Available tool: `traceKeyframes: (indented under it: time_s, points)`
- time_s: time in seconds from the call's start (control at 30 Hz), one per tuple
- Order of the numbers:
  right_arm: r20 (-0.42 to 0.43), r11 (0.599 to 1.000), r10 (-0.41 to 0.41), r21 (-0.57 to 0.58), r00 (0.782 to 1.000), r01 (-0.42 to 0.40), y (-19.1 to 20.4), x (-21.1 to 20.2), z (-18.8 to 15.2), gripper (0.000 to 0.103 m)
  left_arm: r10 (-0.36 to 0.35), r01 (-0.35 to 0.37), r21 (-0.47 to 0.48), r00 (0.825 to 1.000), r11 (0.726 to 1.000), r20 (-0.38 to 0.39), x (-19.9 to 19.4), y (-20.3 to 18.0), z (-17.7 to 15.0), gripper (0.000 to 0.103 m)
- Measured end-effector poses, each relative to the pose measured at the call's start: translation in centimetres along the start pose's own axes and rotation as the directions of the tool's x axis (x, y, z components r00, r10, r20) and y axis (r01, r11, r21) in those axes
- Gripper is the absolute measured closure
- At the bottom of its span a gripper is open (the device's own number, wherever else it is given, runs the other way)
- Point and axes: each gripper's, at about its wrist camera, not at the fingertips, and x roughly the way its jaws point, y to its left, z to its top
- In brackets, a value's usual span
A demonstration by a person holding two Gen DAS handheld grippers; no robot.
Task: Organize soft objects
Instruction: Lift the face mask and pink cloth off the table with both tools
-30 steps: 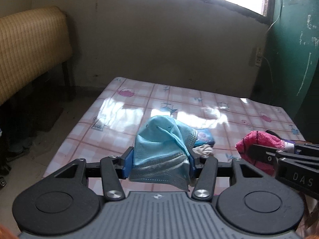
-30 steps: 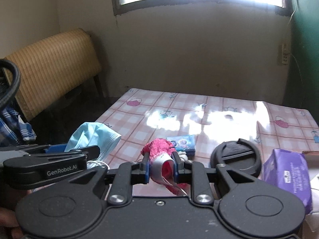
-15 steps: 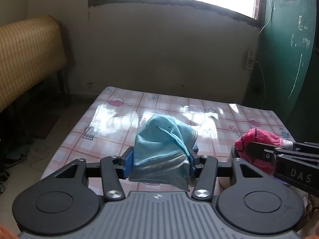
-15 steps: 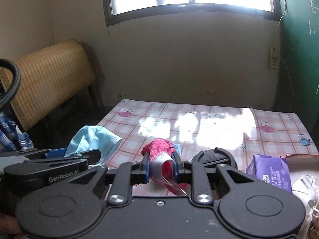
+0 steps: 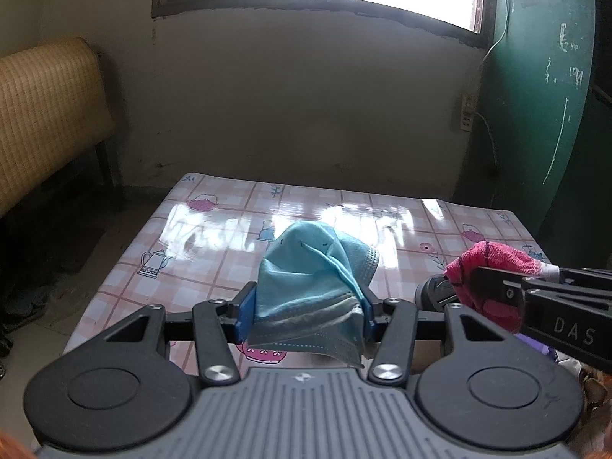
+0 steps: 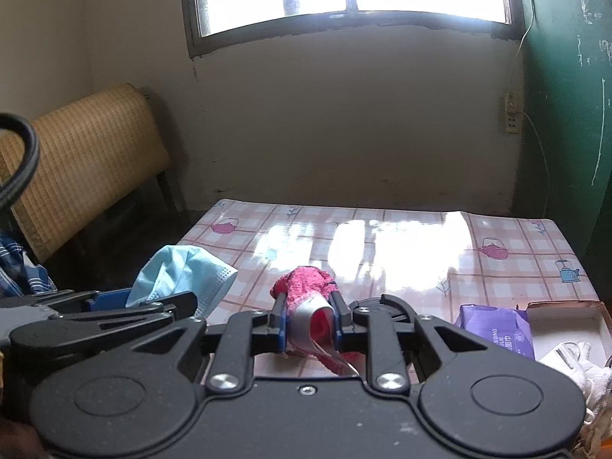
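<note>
Writing: "DAS" in pale letters on the right gripper's side, lower right of the left wrist view; purple packet [image 6: 495, 329] print too small to read.
Left gripper [image 5: 304, 308]: fingers part-open, clamped on a crumpled light-blue face mask [image 5: 311, 287], frame centre, above the tabletop [image 5: 214, 237].
Right gripper [image 6: 309, 319]: fingers closed tight on a pink terry cloth [image 6: 304, 281] with grey band, lower centre.
</note>
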Motion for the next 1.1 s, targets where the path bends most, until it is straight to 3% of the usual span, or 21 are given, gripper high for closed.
traceKeyframes:
  time_s: [1.1]
  points:
    - [0.025,0.994,-0.099,0.044,0.995,0.098,-5.5,-2.0,1.2,0.077,-0.097,0.098,0.078,0.995,0.992,-0.011,0.4,-6.2,0.5,0.05]
